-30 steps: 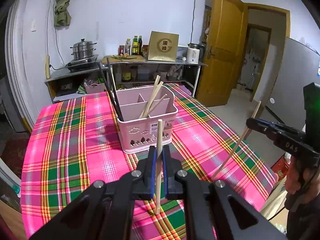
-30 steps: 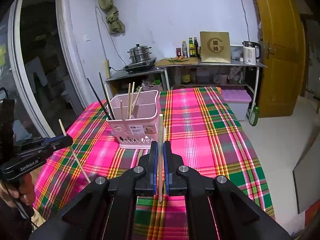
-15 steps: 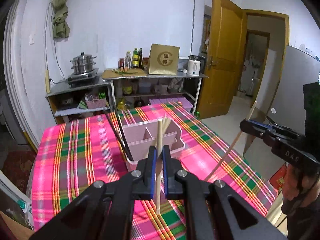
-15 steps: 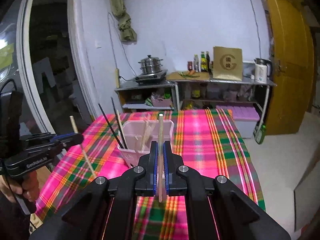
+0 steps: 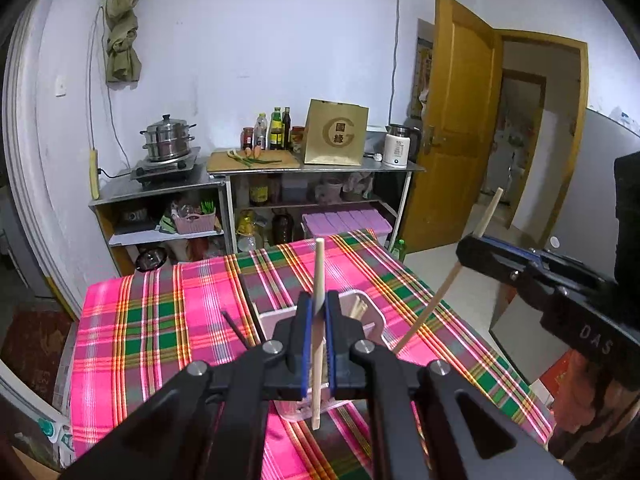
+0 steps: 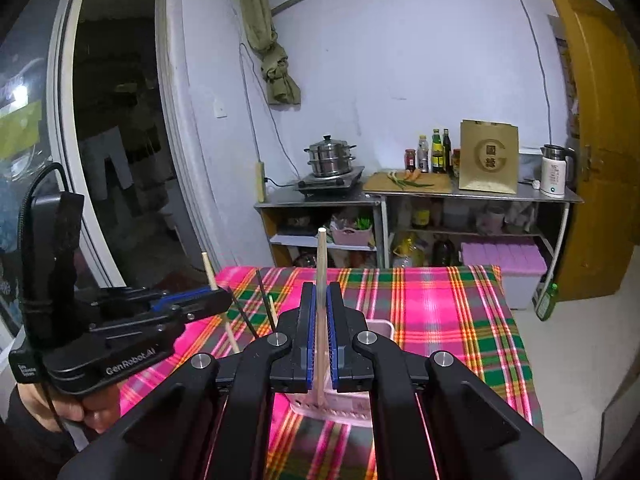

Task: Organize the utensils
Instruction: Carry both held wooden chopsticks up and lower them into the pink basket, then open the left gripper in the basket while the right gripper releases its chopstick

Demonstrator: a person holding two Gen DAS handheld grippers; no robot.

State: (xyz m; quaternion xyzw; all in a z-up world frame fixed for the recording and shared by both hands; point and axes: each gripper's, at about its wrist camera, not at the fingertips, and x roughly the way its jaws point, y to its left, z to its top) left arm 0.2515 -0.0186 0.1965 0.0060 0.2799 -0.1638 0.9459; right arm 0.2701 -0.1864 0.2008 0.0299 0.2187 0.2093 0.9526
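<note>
Both grippers rose above the pink caddy (image 5: pixel 370 322), each clamped mid-shaft on a light, stiff, probably wooden chopstick: left gripper (image 5: pixel 316 334), right gripper (image 6: pixel 320 338).

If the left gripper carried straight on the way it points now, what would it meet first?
Most likely the pink plastic utensil caddy on the plaid tablecloth, which sits straight beyond the left gripper, itself clamped on a pale wooden chopstick. Depth is unclear; the caddy's dark chopsticks stand slightly aside.
</note>
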